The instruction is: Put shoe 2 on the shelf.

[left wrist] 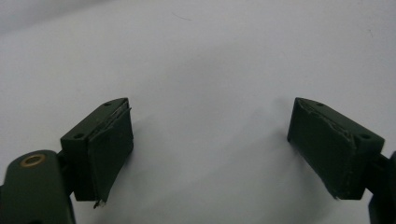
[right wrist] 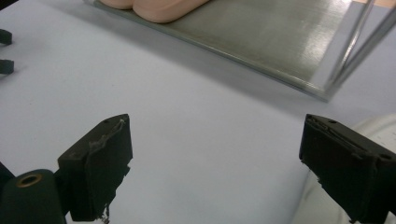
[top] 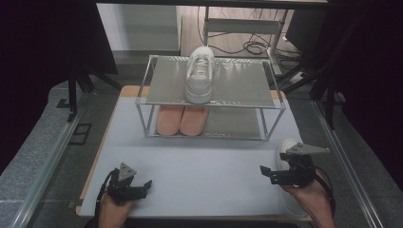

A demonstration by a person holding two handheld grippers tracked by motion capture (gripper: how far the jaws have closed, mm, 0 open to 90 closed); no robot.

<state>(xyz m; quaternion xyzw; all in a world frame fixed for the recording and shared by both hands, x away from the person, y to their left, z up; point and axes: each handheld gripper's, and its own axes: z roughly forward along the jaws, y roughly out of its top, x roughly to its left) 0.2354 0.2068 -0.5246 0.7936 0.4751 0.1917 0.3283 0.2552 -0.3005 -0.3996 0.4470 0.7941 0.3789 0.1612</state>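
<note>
R gripper (top: 275, 173) jaws are spread apart, empty, w/ the loose white shoe (top: 286, 148) lying just beside it at the surface's (top: 199, 166) right edge. Shoe to be straddled mid-body, then clamped firmly. L gripper (top: 142, 186) jaws also apart, idle.

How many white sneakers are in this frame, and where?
2. One white sneaker stands on the top shelf of the rack; the other white sneaker lies on the table at the right, mostly hidden behind the right gripper.
</note>
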